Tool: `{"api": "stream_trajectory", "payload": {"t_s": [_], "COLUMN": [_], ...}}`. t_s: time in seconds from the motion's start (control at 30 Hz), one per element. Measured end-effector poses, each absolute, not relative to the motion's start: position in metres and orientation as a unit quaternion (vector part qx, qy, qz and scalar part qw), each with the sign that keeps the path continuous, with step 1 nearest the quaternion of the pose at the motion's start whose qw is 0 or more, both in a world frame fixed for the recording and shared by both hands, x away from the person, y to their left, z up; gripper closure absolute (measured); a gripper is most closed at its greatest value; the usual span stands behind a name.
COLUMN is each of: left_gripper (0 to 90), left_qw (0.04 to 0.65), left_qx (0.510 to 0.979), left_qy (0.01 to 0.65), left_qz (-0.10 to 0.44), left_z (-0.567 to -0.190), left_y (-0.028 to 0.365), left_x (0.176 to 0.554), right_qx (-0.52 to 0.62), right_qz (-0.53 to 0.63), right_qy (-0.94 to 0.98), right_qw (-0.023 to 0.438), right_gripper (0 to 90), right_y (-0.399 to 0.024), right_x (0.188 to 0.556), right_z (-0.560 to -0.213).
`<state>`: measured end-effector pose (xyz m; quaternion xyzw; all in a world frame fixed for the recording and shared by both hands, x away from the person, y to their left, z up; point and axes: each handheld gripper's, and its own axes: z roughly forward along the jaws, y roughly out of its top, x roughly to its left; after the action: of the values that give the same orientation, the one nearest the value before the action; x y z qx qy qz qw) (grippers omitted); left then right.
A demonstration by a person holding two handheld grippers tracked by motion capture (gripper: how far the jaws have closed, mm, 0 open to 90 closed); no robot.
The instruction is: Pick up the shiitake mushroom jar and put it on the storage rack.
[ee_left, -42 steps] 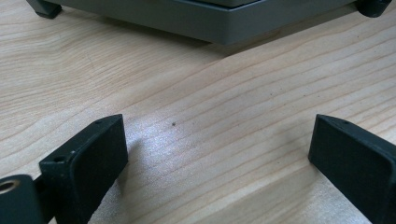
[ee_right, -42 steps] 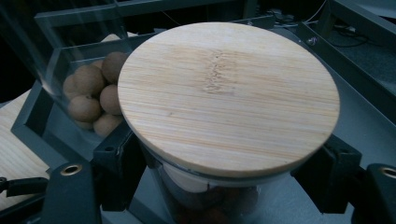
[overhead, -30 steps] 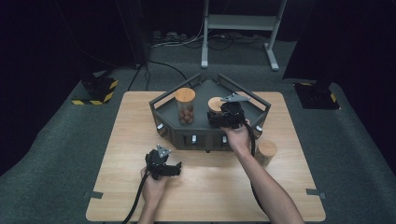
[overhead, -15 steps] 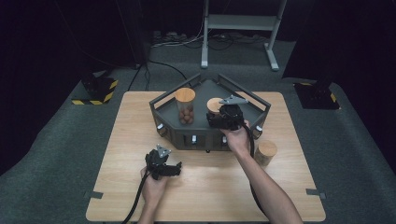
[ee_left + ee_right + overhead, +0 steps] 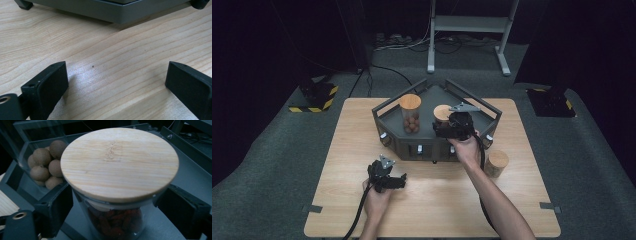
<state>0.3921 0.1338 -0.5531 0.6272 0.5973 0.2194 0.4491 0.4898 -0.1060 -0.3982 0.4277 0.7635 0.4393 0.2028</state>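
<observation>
Just released — lidded jar of red berries (image 5: 117, 195) set upright in grey tray (image 5: 394, 125) beside longan jar (image 5: 410, 114), right tongs (image 5: 443, 131) just parted around it; third jar (image 5: 497, 164) left on counter (image 5: 337, 150); left tongs (image 5: 117, 82) open, empty.

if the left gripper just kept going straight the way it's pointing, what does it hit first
Most likely the grey tray: in the left gripper view it lies straight ahead of the left gripper, whose open jaws hold nothing, with bare wooden table between. How far off it is I can't tell.

no readable text, labels or signs
</observation>
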Motion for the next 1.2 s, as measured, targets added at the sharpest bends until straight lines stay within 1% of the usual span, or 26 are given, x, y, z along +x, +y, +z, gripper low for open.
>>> {"api": "stream_trajectory", "payload": {"t_s": [0.43,0.97,1.2], "left_gripper": [4.4,4.4,4.4], "left_qw": [0.449,0.449,0.449], "left_qx": [0.627,0.627,0.628], "left_qy": [0.597,0.597,0.597], "left_qz": [0.22,0.22,0.22], "left_z": [-0.553,-0.553,-0.553], "left_y": [0.134,0.134,0.134], "left_x": [0.392,0.392,0.392], "right_qx": [0.429,0.415,0.416], "right_qz": [0.452,0.469,0.469], "right_qy": [0.757,0.754,0.755], "right_qw": [0.196,0.196,0.193], "right_gripper": [4.7,4.0,4.6], "right_y": [-0.117,-0.128,-0.133], "right_x": [0.478,0.462,0.457], "right_z": [-0.396,-0.39,-0.393]}}
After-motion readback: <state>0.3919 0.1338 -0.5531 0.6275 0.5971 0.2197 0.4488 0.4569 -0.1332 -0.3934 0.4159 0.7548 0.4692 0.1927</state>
